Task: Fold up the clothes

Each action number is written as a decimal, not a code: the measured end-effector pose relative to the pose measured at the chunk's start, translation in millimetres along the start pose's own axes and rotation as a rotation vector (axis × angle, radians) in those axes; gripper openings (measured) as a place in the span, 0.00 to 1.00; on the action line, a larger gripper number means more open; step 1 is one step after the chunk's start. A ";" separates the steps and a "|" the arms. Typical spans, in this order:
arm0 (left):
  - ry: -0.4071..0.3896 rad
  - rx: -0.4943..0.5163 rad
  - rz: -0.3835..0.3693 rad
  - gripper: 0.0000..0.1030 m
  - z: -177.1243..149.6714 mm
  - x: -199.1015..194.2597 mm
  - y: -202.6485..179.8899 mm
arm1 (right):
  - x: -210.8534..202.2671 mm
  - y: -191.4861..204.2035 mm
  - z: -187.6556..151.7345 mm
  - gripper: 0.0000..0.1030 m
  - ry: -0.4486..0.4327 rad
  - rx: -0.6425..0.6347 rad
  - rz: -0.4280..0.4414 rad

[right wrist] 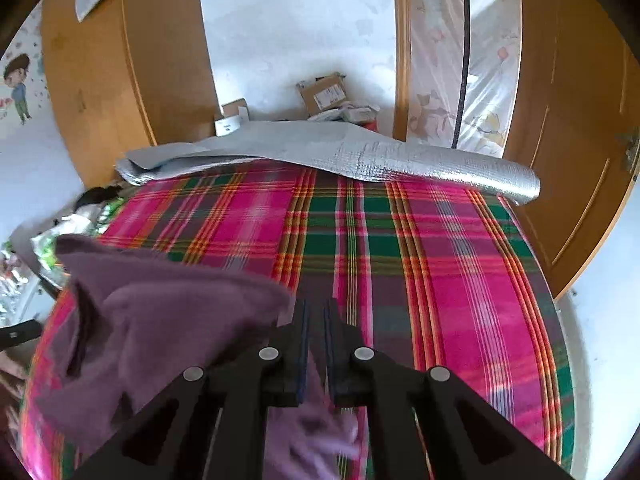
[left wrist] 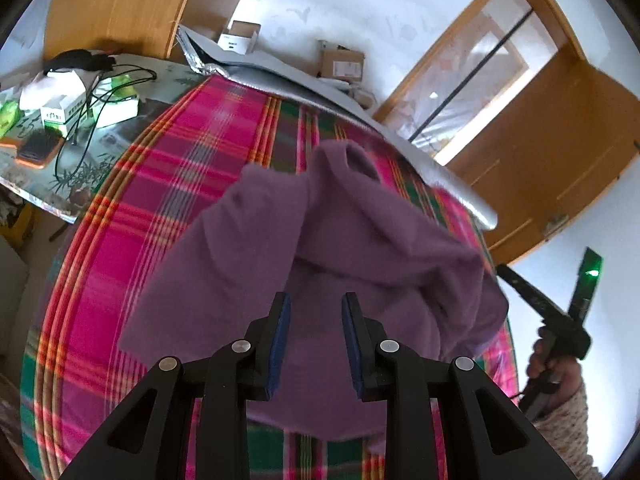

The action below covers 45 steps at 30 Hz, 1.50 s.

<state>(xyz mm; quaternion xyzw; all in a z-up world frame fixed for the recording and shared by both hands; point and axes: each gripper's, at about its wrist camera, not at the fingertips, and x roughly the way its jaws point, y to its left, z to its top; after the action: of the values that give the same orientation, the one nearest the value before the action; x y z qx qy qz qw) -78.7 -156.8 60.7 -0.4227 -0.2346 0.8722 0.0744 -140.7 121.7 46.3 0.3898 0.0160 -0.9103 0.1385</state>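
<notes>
Both tongs hang over the purple garment, and neither seems to have hold of it: the left tongs (left wrist: 316, 300) stand partly apart with nothing between their blue pads, and the right tongs (right wrist: 317, 308) are drawn almost together, a thin slit left between them, with no cloth visibly pinched, though some blurred purple fabric shows below the pads and I cannot tell if it touches them. That purple fleece garment (left wrist: 320, 264) lies crumpled on the plaid bedspread (left wrist: 172, 216), toward the near edge, one part doubled loosely over the rest and what looks like a sleeve or neck opening sticking up on the far side. In the right wrist view the same garment (right wrist: 168, 320) sits just to the left of the tongs, with open plaid cloth ahead and to the right. My judgement is that this falls between folds: the heap is let go, and the piece is far from neat. Next, each hand would need to find a clean edge or corner, take hold there, and draw the cloth flat before folding it over. A silver foil mat (right wrist: 360, 156) lies along the far edge of the bed, and a cluttered table (left wrist: 44, 184) with boxes and a hairbrush stands off to the left.
</notes>
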 end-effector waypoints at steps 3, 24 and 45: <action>-0.019 0.046 -0.002 0.26 -12.6 -8.0 -9.5 | -25.0 -2.4 -22.9 0.07 -0.019 0.018 0.025; 0.009 0.214 -0.035 0.27 -58.2 -12.9 -67.1 | -31.2 -14.3 -104.2 0.21 0.036 0.088 0.072; 0.174 0.301 -0.170 0.27 -70.8 55.8 -143.0 | -39.0 7.8 -113.0 0.02 0.010 -0.047 0.315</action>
<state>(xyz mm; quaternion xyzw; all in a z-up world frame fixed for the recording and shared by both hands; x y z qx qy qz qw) -69.1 11.7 51.3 -0.4593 -0.1289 0.8482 0.2300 -33.4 139.1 -3.9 0.3885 -0.0233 -0.8747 0.2888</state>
